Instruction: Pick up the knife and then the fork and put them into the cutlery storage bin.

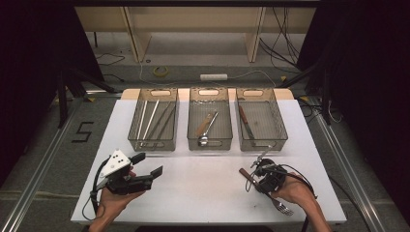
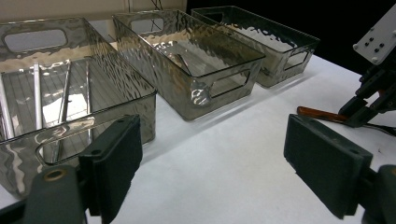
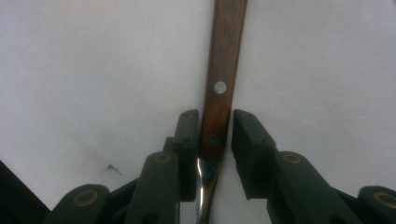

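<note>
A fork with a brown wooden handle (image 1: 247, 175) lies on the white table (image 1: 203, 188), its metal tines (image 1: 285, 209) showing past the person's right hand. In the right gripper view the handle (image 3: 219, 93) runs straight up between my two black jaws, whose pads sit against both of its sides just above the metal neck. My right gripper (image 1: 256, 181) (image 3: 215, 135) is low over the table and shut on that handle. My left gripper (image 1: 147, 165) (image 2: 211, 156) hovers at the front left, open wide with nothing between its pads.
Three clear plastic bins stand in a row at the back. The left bin (image 1: 135, 126) holds several chopsticks, the middle bin (image 1: 190, 126) a spoon and a wooden-handled utensil, the right bin (image 1: 280, 126) a knife. The table's front edge lies just behind both hands.
</note>
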Tool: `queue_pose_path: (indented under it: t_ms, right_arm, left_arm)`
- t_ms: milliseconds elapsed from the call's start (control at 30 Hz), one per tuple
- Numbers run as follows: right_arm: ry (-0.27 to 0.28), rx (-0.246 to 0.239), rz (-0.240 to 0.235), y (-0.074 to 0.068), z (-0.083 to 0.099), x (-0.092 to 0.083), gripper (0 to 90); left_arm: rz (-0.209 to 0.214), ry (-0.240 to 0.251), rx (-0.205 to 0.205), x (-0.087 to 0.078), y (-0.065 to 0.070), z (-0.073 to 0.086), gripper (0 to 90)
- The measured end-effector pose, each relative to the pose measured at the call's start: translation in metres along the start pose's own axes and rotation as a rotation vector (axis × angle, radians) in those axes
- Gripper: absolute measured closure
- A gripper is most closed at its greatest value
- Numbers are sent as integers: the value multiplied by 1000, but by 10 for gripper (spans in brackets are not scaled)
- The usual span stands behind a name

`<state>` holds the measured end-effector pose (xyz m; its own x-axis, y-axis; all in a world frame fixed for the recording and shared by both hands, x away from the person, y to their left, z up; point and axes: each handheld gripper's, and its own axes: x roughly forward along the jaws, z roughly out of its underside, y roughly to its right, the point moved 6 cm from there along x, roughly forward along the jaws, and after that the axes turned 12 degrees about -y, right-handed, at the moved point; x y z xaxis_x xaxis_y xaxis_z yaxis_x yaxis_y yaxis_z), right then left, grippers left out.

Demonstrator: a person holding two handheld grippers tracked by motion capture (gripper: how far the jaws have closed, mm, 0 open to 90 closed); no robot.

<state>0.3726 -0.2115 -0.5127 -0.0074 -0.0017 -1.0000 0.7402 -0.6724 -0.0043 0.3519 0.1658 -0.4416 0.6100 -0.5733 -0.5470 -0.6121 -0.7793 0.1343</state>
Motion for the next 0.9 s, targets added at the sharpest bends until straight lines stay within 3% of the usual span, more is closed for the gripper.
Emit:
queue_pose_path:
  t_ms: [900]
  right_arm:
    - [-39,-6,4,-1,-3,1,772]
  left_arm:
    - [-3,-5,1,1,0,0,189]
